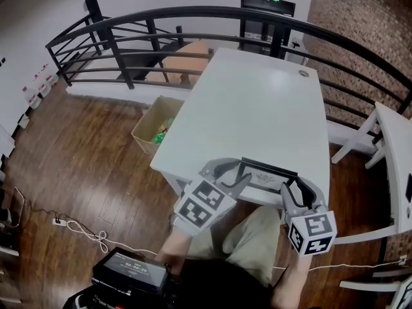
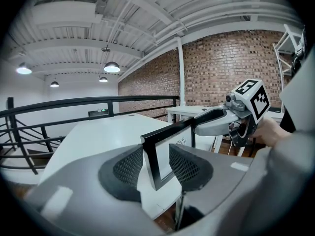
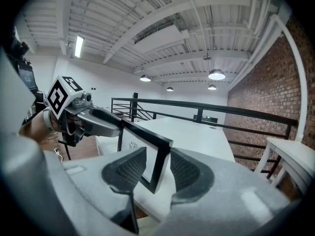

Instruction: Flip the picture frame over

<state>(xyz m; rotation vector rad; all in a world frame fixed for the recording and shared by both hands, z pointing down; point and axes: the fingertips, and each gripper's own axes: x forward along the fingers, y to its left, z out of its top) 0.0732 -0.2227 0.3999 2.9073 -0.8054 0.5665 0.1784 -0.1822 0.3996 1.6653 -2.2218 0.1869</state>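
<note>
Over the white table, left claw and right claw, angled downward, clamp the picture frame.

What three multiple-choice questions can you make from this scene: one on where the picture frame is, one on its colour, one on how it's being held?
1. Where is the picture frame?
A. at the table's near edge
B. under the table
C. at the table's far end

2. What colour is its border?
A. white
B. red
C. black

3. How is it held?
A. lying flat, untouched
B. raised on edge, with a gripper clamped at each end
C. by one gripper only

Answers:
1 A: in the head view the picture frame is at the near edge of the table.
2 C: both gripper views show a black border.
3 B: the left gripper and the right gripper each have one end of the frame between their jaws, and it stands on edge.
</note>
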